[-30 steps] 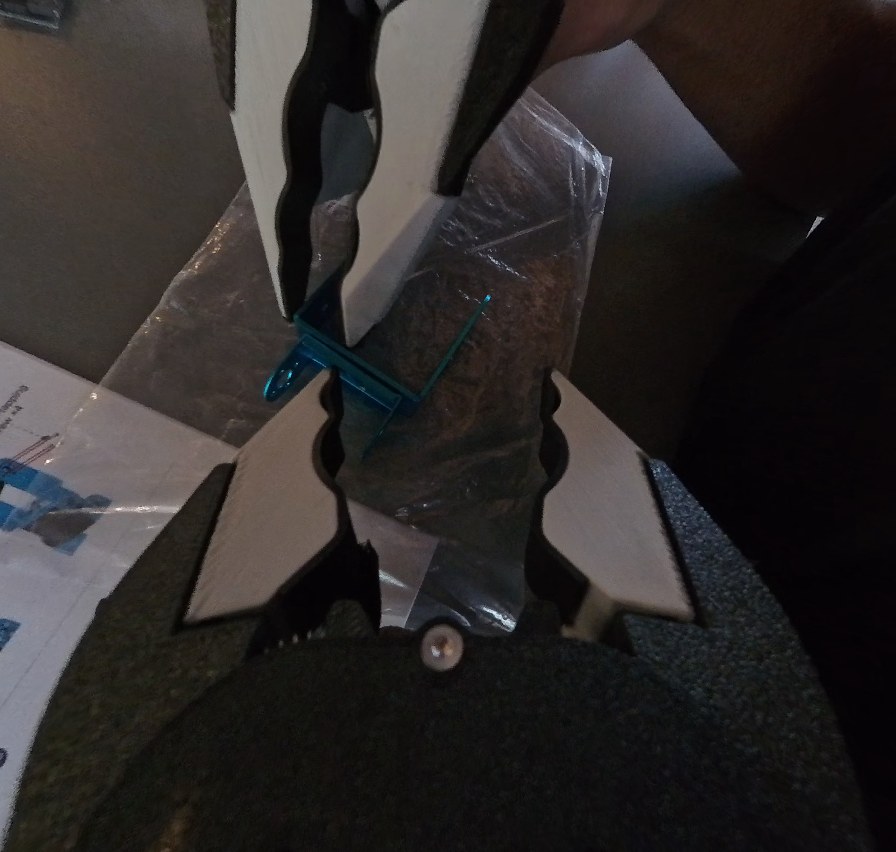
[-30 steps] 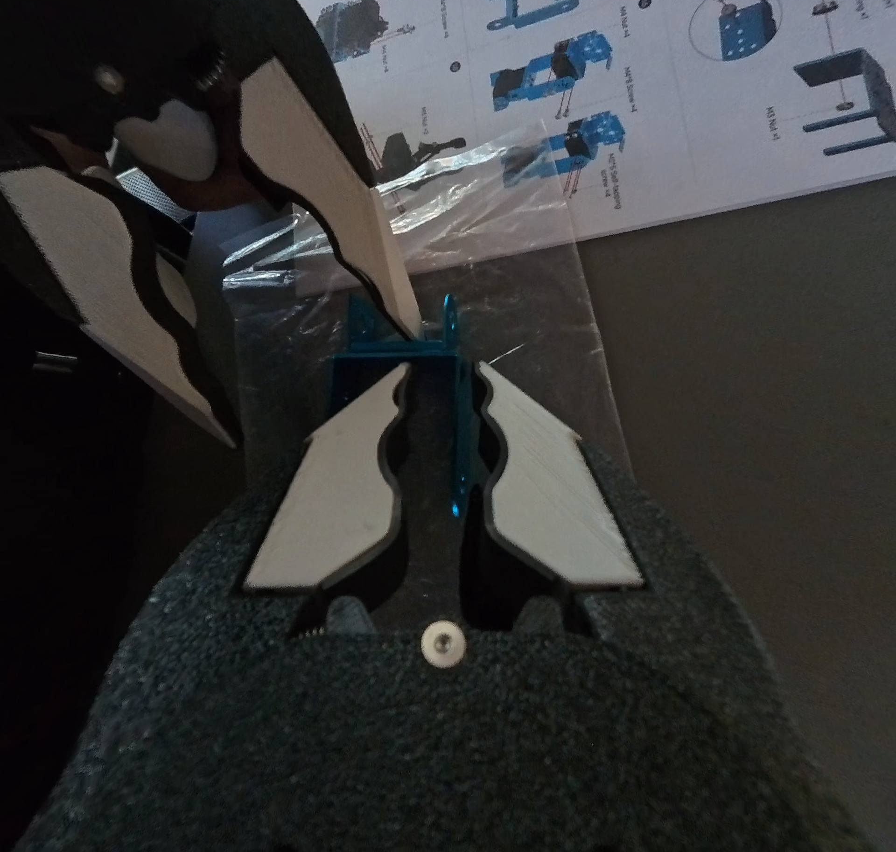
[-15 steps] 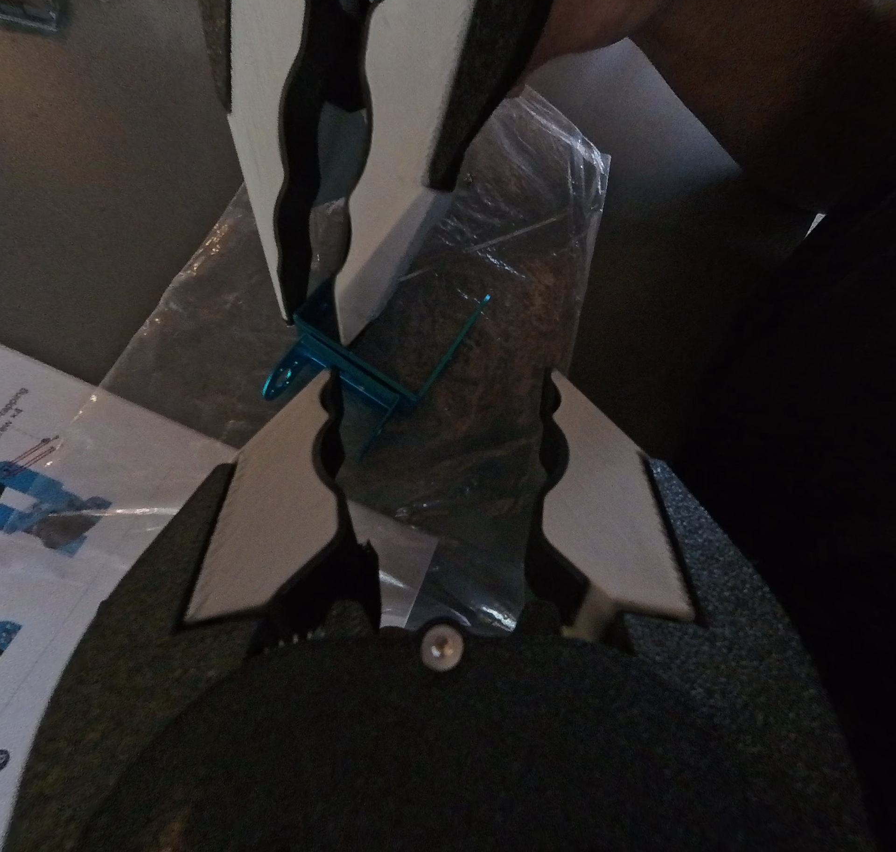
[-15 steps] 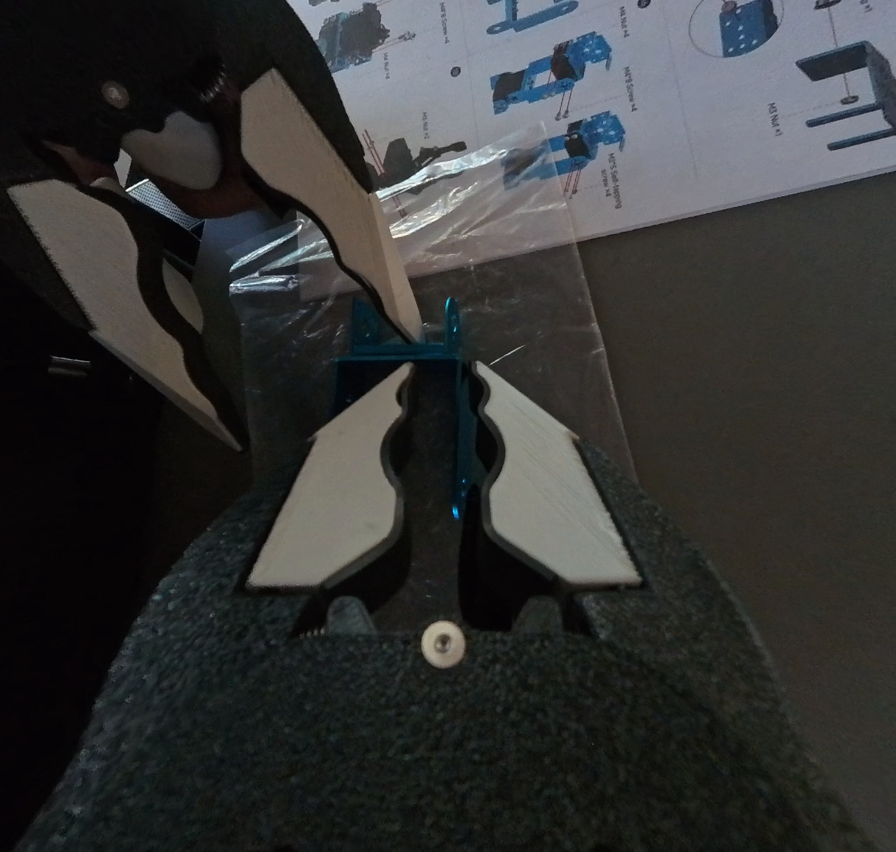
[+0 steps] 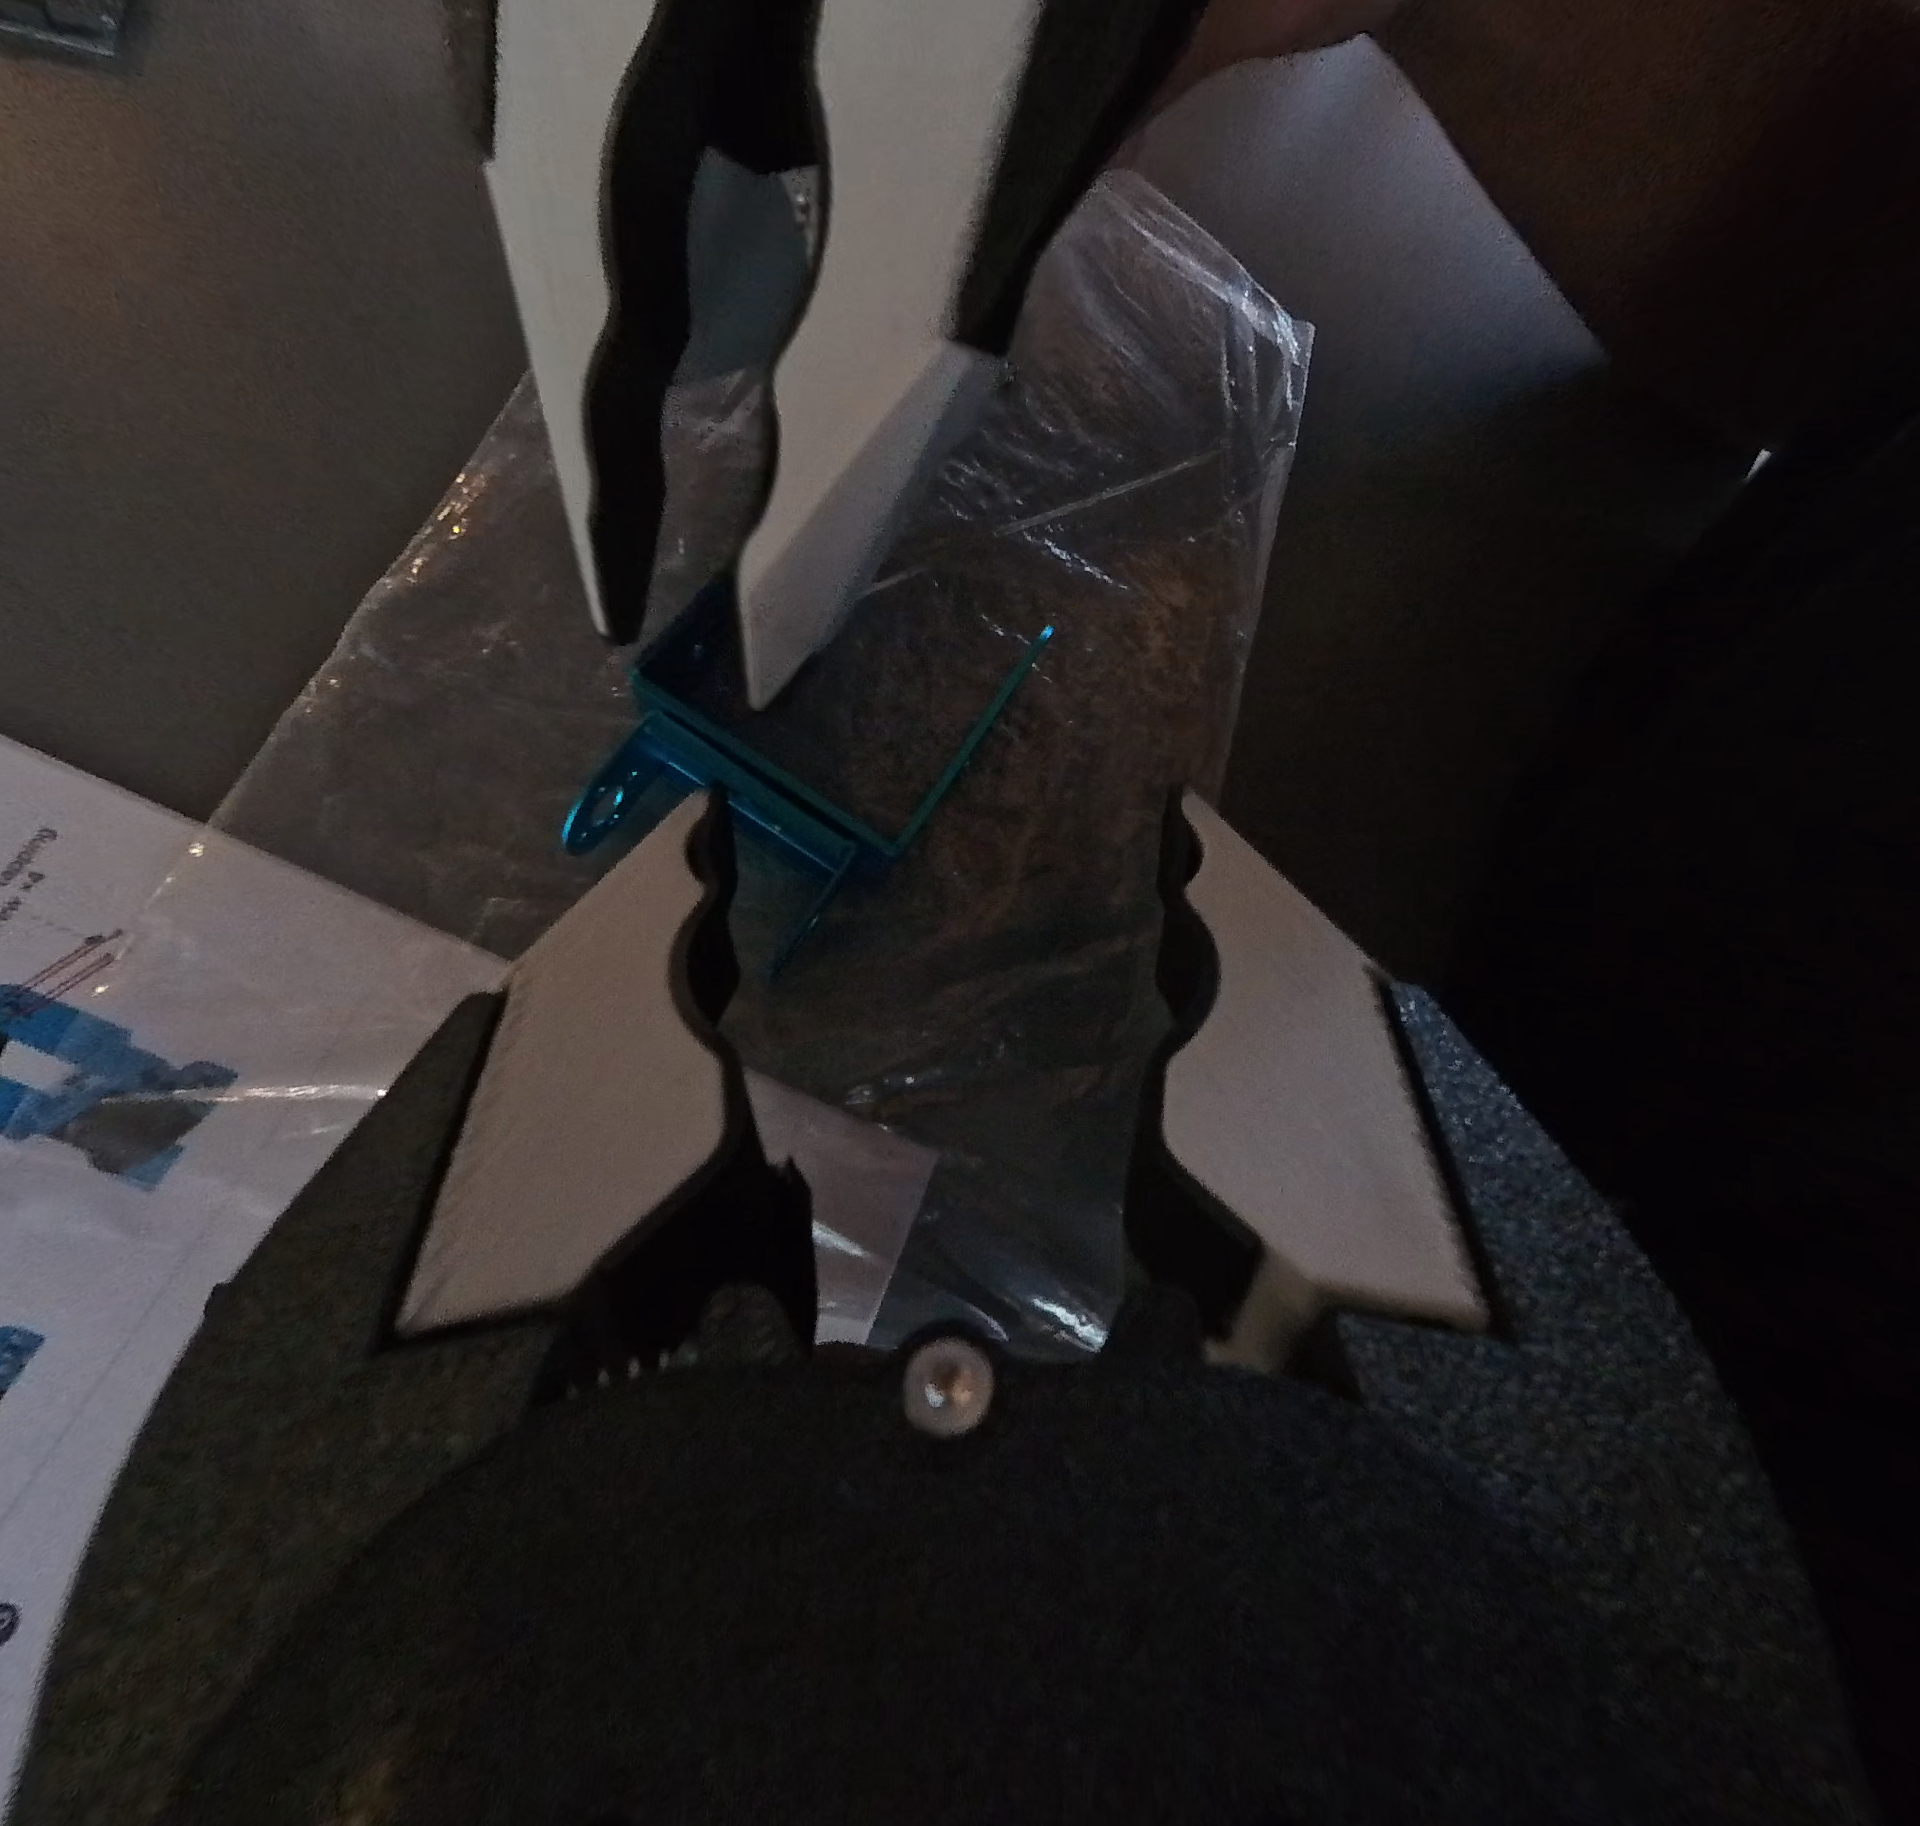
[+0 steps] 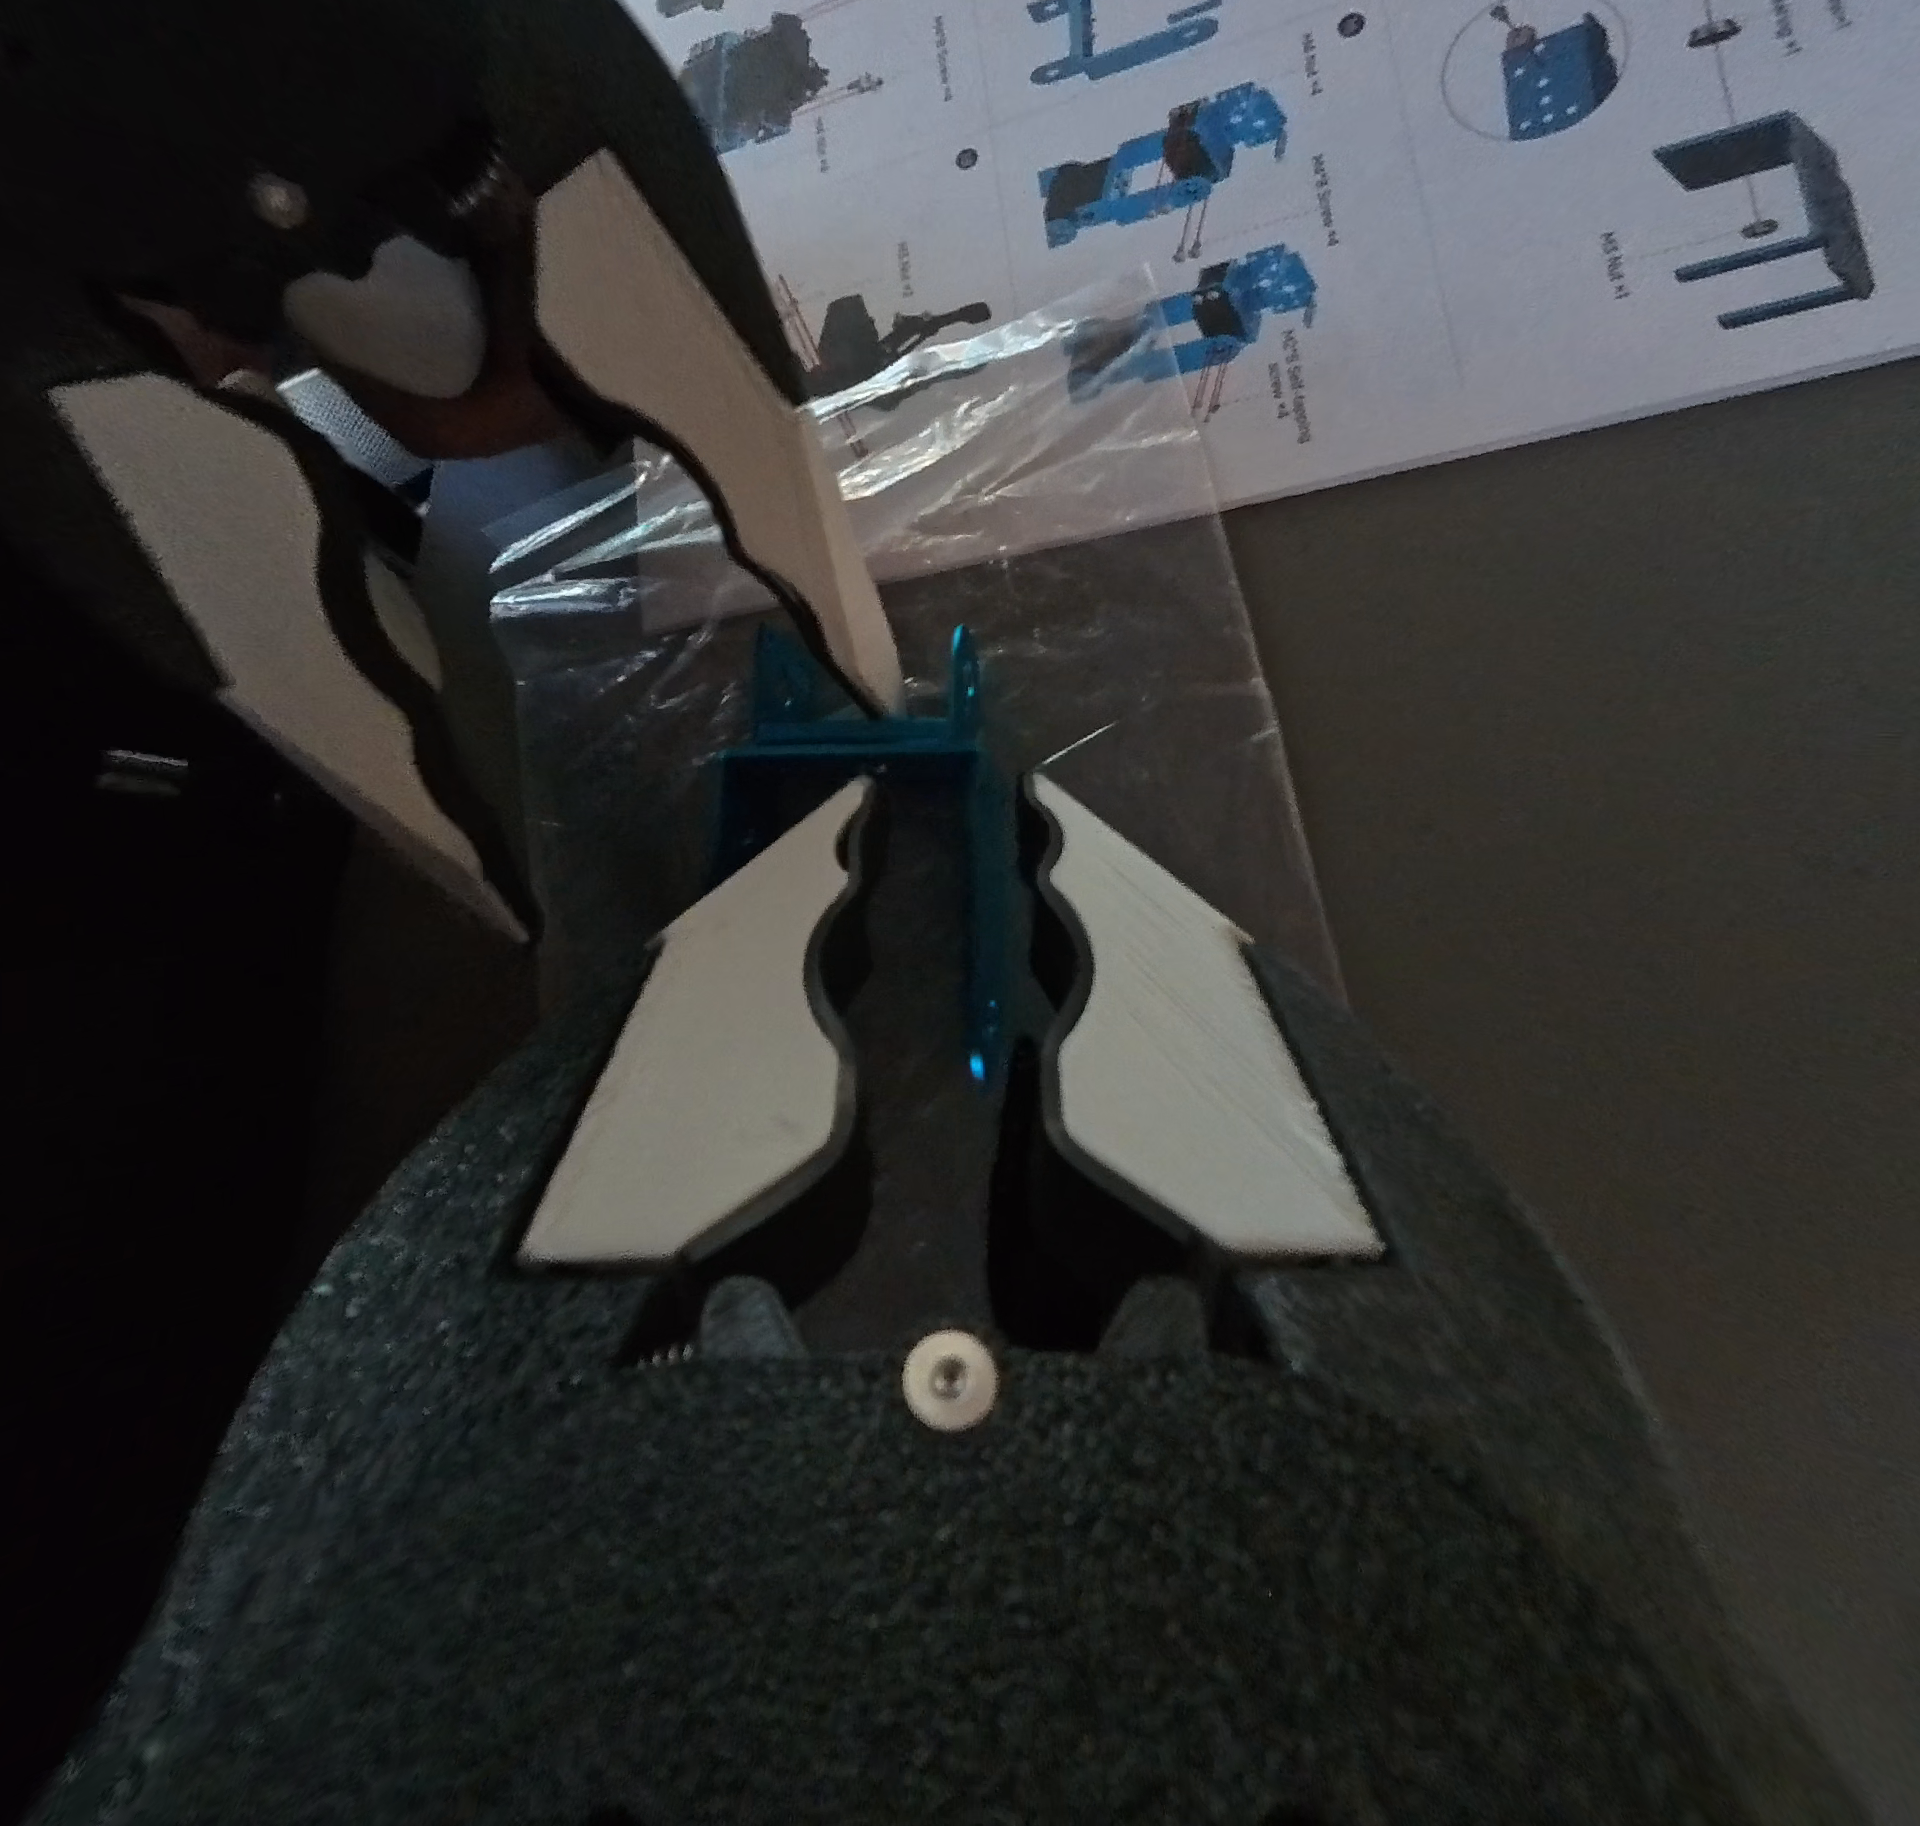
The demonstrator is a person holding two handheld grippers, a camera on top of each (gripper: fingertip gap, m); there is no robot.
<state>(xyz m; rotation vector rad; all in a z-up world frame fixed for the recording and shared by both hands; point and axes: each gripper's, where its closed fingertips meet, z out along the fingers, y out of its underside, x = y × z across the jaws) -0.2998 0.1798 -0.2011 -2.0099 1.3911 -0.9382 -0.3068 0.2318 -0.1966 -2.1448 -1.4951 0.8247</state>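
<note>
A blue metal U-bracket lies on a clear plastic bag on the table. It also shows in the right wrist view, standing on edge. My right gripper is narrowly open and straddles one arm of the bracket, one finger inside the U and one outside. In the left wrist view the right gripper comes down from above. My left gripper is wide open and empty, its left fingertip right against the bracket's base. In the right wrist view the left gripper reaches in from the upper left.
A white instruction sheet with blue part drawings lies beyond the bag; it also shows in the left wrist view. A person's arm is at the top right. A small packet lies far left on the grey-brown table.
Almost nothing. My right gripper has shifted slightly over the bracket's arm. The bracket and my left gripper have stayed in place.
</note>
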